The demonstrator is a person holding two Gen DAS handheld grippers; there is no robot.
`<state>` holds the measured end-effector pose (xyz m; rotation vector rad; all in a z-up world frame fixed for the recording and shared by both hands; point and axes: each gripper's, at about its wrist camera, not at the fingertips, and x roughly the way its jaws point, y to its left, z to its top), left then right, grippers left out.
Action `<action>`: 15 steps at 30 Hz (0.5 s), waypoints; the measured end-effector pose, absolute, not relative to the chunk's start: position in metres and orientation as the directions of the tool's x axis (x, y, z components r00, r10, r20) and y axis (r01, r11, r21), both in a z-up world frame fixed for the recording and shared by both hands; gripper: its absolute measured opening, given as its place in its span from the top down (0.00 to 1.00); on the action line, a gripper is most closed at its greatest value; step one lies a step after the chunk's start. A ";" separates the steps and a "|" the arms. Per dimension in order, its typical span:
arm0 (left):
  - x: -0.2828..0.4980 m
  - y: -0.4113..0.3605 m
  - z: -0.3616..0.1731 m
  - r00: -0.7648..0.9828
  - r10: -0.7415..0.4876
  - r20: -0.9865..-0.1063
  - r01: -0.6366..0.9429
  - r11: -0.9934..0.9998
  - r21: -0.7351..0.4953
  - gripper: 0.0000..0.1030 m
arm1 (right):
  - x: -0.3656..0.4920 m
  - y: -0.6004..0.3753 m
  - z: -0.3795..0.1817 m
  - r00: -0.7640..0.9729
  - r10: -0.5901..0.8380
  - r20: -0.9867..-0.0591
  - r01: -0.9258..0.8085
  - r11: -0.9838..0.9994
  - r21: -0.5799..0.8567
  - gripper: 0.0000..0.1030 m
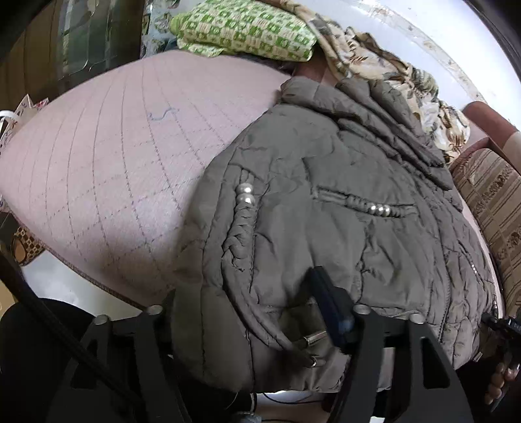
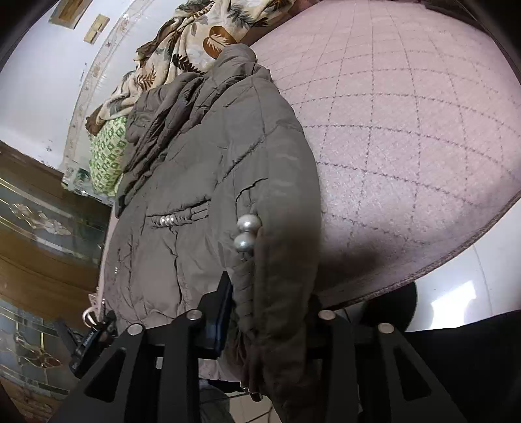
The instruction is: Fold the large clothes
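Note:
A grey-brown quilted jacket with pearl trim lies on a pink quilted bed cover, its hem hanging over the near edge. My left gripper sits at that hem. Puffy fabric fills the gap between its jaws, one finger presses into it, and the other is mostly hidden. In the right wrist view the jacket runs away from me. My right gripper is shut on a bunched side fold near the two large pearls, and its right finger is covered by cloth.
A green patterned cloth and a leaf-print fabric are piled at the far end. A striped cushion borders one side of the bed. A wooden glass-front cabinet stands beside it. White floor shows below the bed edge.

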<state>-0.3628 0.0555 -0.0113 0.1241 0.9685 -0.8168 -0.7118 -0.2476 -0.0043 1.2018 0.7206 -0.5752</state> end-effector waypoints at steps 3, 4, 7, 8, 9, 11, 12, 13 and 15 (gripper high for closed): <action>-0.361 0.058 -0.012 0.289 -0.572 -0.768 0.665 0.697 -0.269 0.32 | -0.712 -0.243 0.004 0.658 -0.019 -0.753 0.723 0.298 0.624 0.72; -0.363 0.058 -0.011 0.291 -0.578 -0.762 0.672 0.691 -0.268 0.35 | -0.711 -0.239 0.011 0.663 -0.028 -0.748 0.713 0.327 0.620 0.76; -0.369 0.055 -0.009 0.316 -0.573 -0.756 0.693 0.684 -0.229 0.40 | -0.706 -0.233 0.015 0.661 -0.030 -0.750 0.702 0.377 0.604 0.79; -0.370 0.054 -0.010 0.320 -0.566 -0.759 0.694 0.686 -0.219 0.40 | -0.706 -0.233 0.011 0.654 -0.031 -0.755 0.708 0.375 0.598 0.79; -0.370 0.053 -0.011 0.321 -0.563 -0.761 0.693 0.687 -0.216 0.40 | -0.707 -0.234 0.007 0.650 -0.031 -0.760 0.714 0.367 0.596 0.79; -0.368 0.052 -0.013 0.317 -0.558 -0.767 0.690 0.691 -0.217 0.39 | -0.703 -0.236 0.003 0.638 -0.030 -0.770 0.723 0.366 0.585 0.79; -0.367 0.050 -0.015 0.317 -0.551 -0.772 0.688 0.694 -0.213 0.39 | -0.701 -0.235 0.003 0.633 -0.036 -0.773 0.726 0.373 0.577 0.79; -0.368 0.049 -0.015 0.324 -0.544 -0.774 0.688 0.697 -0.202 0.39 | -0.700 -0.235 0.004 0.627 -0.043 -0.778 0.730 0.381 0.567 0.79; -0.372 0.046 -0.014 0.346 -0.529 -0.775 0.693 0.700 -0.169 0.39 | -0.699 -0.233 0.005 0.619 -0.056 -0.783 0.735 0.393 0.553 0.79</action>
